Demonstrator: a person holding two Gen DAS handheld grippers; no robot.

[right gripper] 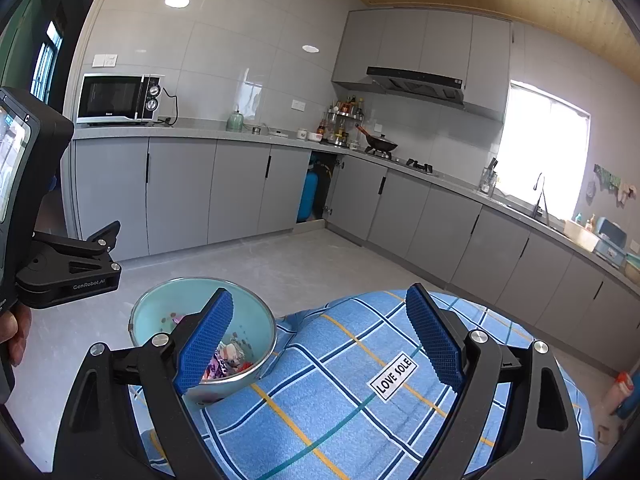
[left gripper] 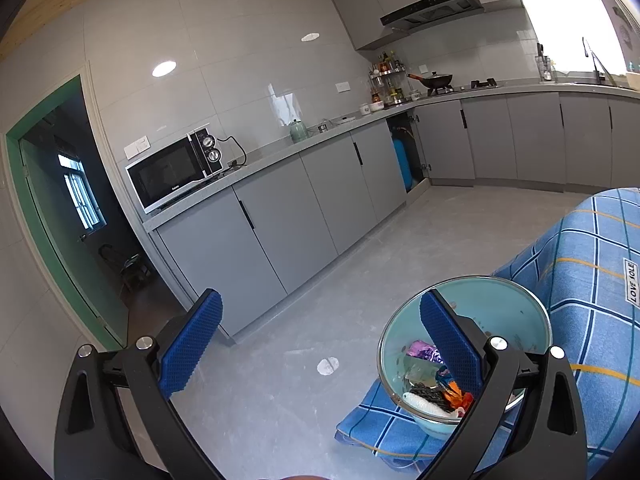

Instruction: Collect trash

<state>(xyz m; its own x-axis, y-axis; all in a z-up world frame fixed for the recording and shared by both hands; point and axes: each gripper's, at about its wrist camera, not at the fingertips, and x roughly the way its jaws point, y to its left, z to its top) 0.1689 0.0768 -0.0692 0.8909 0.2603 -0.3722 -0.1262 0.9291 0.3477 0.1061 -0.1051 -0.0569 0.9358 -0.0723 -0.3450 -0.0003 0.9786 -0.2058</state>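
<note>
Wrappers (left gripper: 434, 390) already sit in the teal bowl (right gripper: 160, 312) on the blue checked cloth (right gripper: 340, 400), left gripper (left gripper: 320, 340) and right gripper (right gripper: 320, 340) both released and empty, no loose trash visible, looks nearly done.

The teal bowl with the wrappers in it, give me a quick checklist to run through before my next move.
1. Left gripper empty, jaws wide apart: ok.
2. Right gripper empty, jaws wide apart: ok.
3. Teal bowl seated on the blue plaid cloth: not ok, it sits at the cloth's edge and looks tilted.
4. Trash inside the bowl: ok, wrappers lie at the bottom.
5. Loose trash left on the cloth: ok, none on the part in view; the rest cannot be told.
6. Floor clear of trash: cannot tell, a white spot lies near the bowl.
</note>
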